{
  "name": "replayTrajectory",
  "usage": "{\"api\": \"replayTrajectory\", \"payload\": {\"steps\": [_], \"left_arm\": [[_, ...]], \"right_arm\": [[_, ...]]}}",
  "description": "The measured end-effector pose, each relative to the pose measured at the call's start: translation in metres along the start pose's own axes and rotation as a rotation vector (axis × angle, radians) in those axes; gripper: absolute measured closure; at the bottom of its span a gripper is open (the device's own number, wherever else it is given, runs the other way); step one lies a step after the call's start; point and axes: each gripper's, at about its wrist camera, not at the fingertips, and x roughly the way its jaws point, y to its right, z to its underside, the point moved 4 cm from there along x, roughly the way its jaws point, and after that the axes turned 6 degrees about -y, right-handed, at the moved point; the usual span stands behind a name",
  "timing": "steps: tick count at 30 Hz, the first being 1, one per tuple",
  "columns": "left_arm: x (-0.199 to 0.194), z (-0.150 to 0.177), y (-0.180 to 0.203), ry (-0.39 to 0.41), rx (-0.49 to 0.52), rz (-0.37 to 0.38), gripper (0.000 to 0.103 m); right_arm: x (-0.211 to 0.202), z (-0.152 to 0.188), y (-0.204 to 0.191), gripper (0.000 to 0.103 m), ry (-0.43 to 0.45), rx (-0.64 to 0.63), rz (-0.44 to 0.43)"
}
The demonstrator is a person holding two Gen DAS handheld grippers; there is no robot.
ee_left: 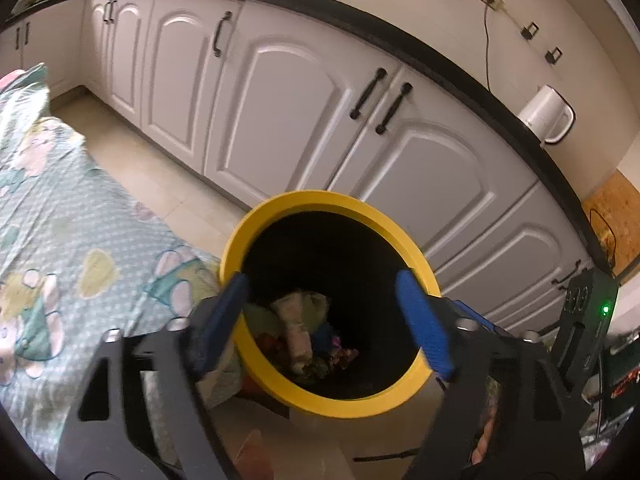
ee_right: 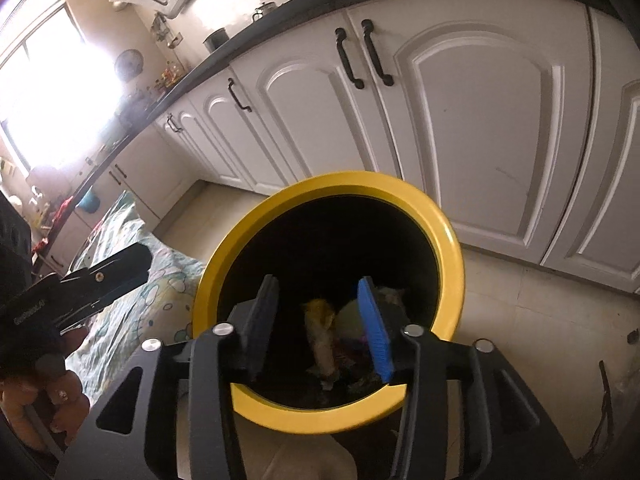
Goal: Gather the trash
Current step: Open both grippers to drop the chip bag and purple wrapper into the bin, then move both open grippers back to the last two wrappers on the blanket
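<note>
Left wrist, round yellow-rimmed bin (ee_left: pixel 280 376), crumpled wrappers (ee_left: pixel 298 334) inside, both jaws parted, empty.

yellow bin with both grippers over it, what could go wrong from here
1. The left gripper and right gripper both hang open over the yellow bin, close together; they could knock each other or the rim.
2. The bin stands against the patterned cloth; a nudge might tip it.
3. The trash lies deep inside, so retrieving a mistaken drop would be awkward.

A round yellow-rimmed bin (ee_left: pixel 256 356) with black inside stands upright on the floor; crumpled trash (ee_left: pixel 298 330) lies at its bottom.
</note>
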Motion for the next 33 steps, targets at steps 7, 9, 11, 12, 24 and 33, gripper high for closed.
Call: {"api": "replayTrajectory", "payload": {"steps": [7,9,11,12,24,33], "left_arm": [[-0.029,-0.004,-0.024,0.065,-0.047,-0.037,0.011],[-0.038,-0.005,-0.033,0.084,-0.060,-0.060,0.011],[-0.048,-0.005,-0.042,0.103,-0.072,-0.076,0.011],[-0.053,-0.005,-0.047,0.114,-0.076,-0.086,0.011],[-0.107,-0.002,-0.107,0.227,-0.139,-0.227,0.011],[-0.138,0.000,-0.158,0.271,-0.221,-0.286,0.011]], "right_arm": [[-0.006,-0.002,-0.017,0.048,0.030,-0.041,-0.007],[-0.008,-0.003,-0.026,0.045,0.039,-0.062,-0.015],[-0.010,-0.003,-0.036,0.042,0.050,-0.083,-0.021],[-0.011,-0.002,-0.041,0.041,0.056,-0.095,-0.026],[-0.013,0.000,-0.105,0.038,0.068,-0.241,-0.087],[0.001,0.009,-0.166,0.036,0.037,-0.370,-0.152]]}}
